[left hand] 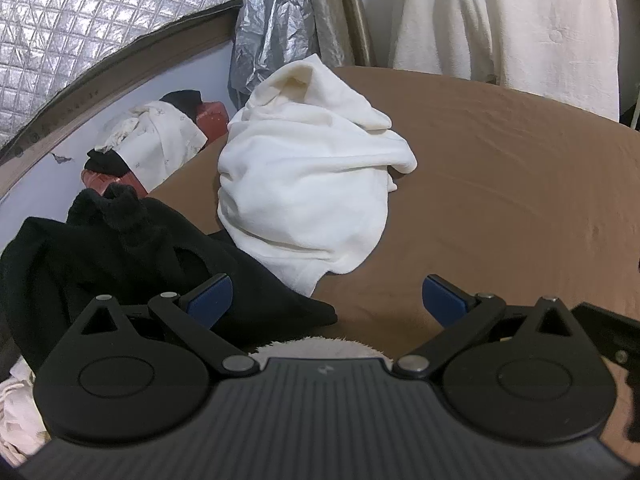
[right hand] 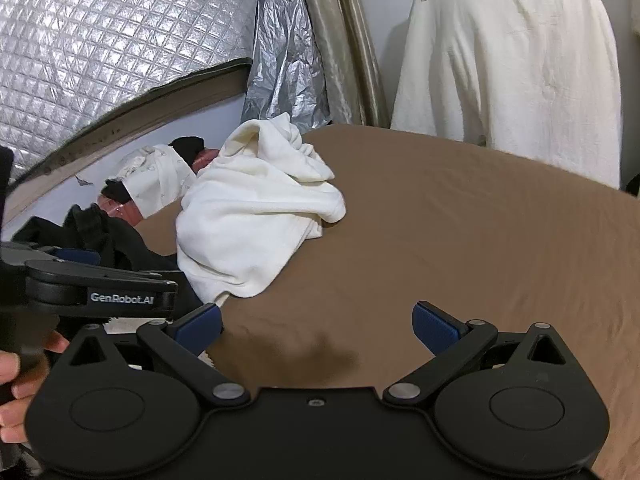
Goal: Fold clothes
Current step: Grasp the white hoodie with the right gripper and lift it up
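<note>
Two pairs of tongs hang over the bed, and you hold nothing in either. Your left tongs (left hand: pixel 327 300) are spread wide, with one blue pad (left hand: pixel 211 300) over the black garment (left hand: pixel 120 248) and the other over bare brown sheet (left hand: pixel 500 208). Your right tongs (right hand: pixel 316 326) are also wide apart, above bare sheet near the bed's near edge. The left tongs show at the left border of the right wrist view, just beside the right ones. A crumpled white garment (left hand: pixel 304 184) lies heaped toward the bed's far left corner, touching the black garment, which sits bunched at the left edge. Beyond that edge, a patterned white cloth (left hand: pixel 160 136) drapes over something red. A cream cloth (right hand: pixel 508 64) hangs behind the far edge.
</note>
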`<state>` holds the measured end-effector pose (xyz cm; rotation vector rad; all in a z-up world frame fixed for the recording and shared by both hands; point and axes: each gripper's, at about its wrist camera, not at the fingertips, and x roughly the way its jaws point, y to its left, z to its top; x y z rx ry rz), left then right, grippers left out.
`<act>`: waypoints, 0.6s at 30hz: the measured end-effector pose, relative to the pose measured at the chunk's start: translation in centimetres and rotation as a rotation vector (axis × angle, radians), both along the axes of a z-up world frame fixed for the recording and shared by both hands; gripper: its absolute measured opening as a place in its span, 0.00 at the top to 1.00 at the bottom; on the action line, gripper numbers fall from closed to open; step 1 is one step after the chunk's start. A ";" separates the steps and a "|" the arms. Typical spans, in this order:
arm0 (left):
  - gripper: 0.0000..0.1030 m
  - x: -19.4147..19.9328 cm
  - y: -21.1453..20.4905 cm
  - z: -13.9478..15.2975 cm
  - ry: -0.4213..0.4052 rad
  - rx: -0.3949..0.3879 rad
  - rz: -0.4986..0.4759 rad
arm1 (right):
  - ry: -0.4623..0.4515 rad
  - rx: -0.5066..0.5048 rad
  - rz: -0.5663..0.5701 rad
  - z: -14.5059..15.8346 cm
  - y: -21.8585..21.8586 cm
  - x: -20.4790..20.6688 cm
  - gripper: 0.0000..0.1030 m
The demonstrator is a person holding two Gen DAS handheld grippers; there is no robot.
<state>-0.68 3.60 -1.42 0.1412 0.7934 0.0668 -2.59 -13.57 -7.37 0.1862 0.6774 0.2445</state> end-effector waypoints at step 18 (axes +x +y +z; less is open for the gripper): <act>0.00 14.4 -3.2 5.4 -0.047 -0.263 0.086 | 0.209 0.651 -0.106 -8.0 -7.9 5.8 0.00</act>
